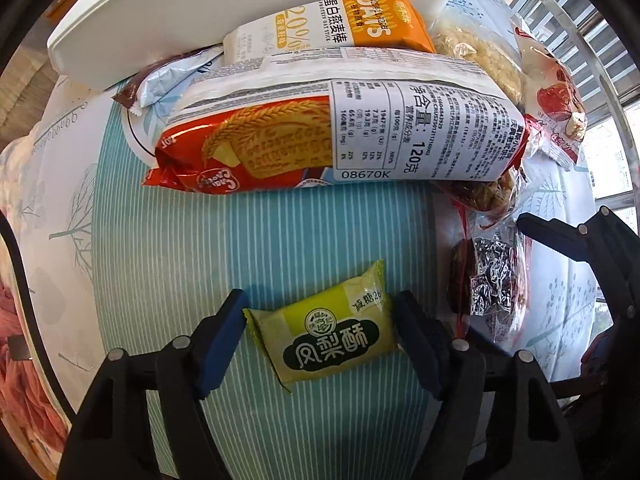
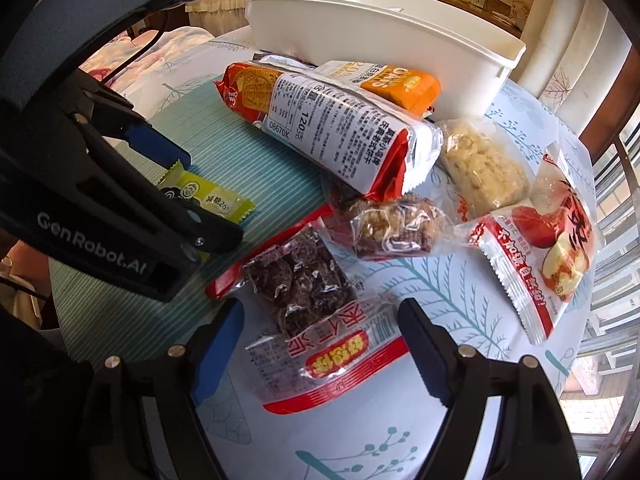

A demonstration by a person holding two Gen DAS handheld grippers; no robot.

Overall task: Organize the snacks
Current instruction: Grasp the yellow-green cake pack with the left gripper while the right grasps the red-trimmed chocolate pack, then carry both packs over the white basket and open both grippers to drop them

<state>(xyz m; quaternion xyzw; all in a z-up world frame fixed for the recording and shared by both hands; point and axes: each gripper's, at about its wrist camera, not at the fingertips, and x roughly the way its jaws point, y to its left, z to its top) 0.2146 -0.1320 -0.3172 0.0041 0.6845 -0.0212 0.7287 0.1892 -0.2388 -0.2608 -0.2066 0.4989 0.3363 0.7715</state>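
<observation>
A small yellow-green pastry packet lies flat on the teal striped mat. My left gripper points down over it, one blue pad at each crimped end, and the wrapper is not squeezed. The right wrist view shows the same packet between the left gripper's fingers. My right gripper is open, straddling a clear and red packet of dark dried fruit without touching it. Behind stands a white tub, with a long biscuit pack and an orange oat bar pack lying in front of it.
A pale puffed-rice cake, a brown nut cake and a red and white fruit packet crowd the table's right side. A window railing runs past the table's right edge. A silver-blue wrapper lies by the tub.
</observation>
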